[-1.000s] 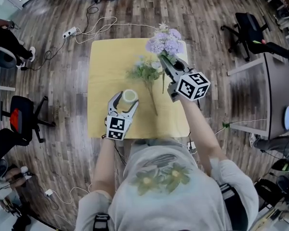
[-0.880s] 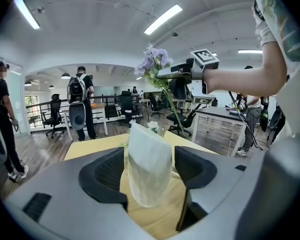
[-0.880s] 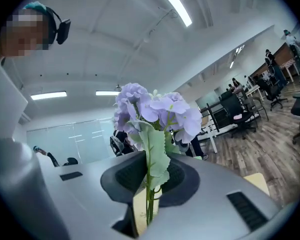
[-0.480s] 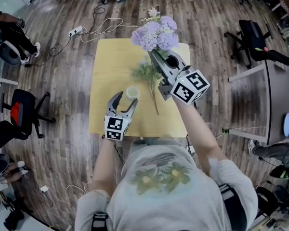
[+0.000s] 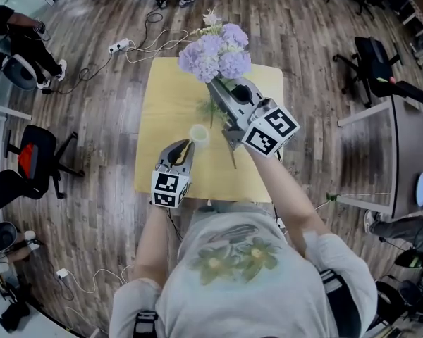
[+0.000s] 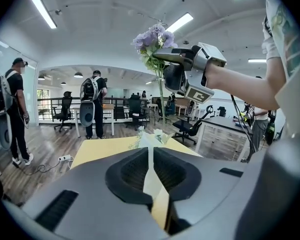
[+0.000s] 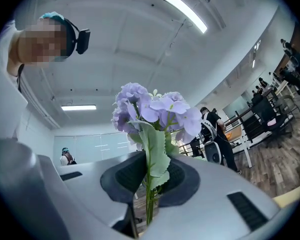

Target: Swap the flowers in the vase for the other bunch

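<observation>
My right gripper [image 5: 216, 89] is shut on the stems of a purple bunch of flowers [image 5: 213, 51] and holds it high above the yellow table [image 5: 155, 118]. The stems stand between its pads [image 7: 125, 176], with the purple bunch [image 7: 155, 109] above. The white vase [image 5: 199, 134] stands on the table with nothing in it. Just short of the vase, my left gripper [image 5: 185, 146] is closing, with nothing between its jaws. A white and green bunch [image 5: 213, 108] lies on the table, partly hidden by my right gripper. The left gripper view shows this bunch [image 6: 152, 135] ahead.
Office chairs [image 5: 39, 157] stand on the wood floor at the left and at the right [image 5: 370, 55]. A power strip with cables [image 5: 120, 46] lies beyond the table. A grey desk [image 5: 409, 146] stands at the right. People [image 6: 92, 101] stand further off.
My right gripper has lifted the purple bunch higher and a little to the left. My left gripper has drawn back from the vase, and its wide jaws have come almost together.
</observation>
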`<action>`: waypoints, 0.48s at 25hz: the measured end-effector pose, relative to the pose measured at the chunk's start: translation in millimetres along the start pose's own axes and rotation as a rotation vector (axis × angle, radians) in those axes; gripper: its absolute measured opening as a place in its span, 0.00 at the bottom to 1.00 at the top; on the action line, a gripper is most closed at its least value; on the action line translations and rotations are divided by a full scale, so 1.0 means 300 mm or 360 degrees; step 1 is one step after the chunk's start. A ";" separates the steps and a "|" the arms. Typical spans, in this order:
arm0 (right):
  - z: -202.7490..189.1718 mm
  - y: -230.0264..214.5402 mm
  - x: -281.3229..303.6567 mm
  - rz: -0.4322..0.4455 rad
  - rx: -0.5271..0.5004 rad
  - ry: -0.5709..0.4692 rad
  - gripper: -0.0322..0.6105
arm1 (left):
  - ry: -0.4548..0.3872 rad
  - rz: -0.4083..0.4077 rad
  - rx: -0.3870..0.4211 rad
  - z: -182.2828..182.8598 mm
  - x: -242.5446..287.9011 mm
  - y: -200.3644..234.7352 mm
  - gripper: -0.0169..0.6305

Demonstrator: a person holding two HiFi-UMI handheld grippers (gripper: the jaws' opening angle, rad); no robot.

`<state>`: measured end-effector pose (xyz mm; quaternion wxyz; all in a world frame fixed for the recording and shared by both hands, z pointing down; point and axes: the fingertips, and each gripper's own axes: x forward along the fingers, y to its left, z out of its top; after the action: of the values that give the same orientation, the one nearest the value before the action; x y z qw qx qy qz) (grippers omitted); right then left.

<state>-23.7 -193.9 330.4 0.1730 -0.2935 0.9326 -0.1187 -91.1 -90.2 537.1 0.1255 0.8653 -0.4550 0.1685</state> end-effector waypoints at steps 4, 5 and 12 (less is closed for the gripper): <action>-0.004 0.065 0.027 0.0085 -0.0008 -0.0034 0.15 | 0.0027 -0.0012 -0.0011 -0.009 -0.029 0.000 0.06; -0.009 0.078 0.032 0.0107 -0.0011 -0.0033 0.15 | 0.0028 -0.0018 -0.0019 -0.010 -0.034 -0.003 0.05; -0.105 0.137 0.042 0.0193 -0.0083 0.0017 0.15 | 0.0041 -0.0005 -0.0047 -0.029 -0.066 -0.004 0.05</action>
<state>-66.6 -164.7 342.6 0.1672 -0.2402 0.9524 -0.0853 -102.2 -71.6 537.1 0.1445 0.8618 -0.4544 0.1728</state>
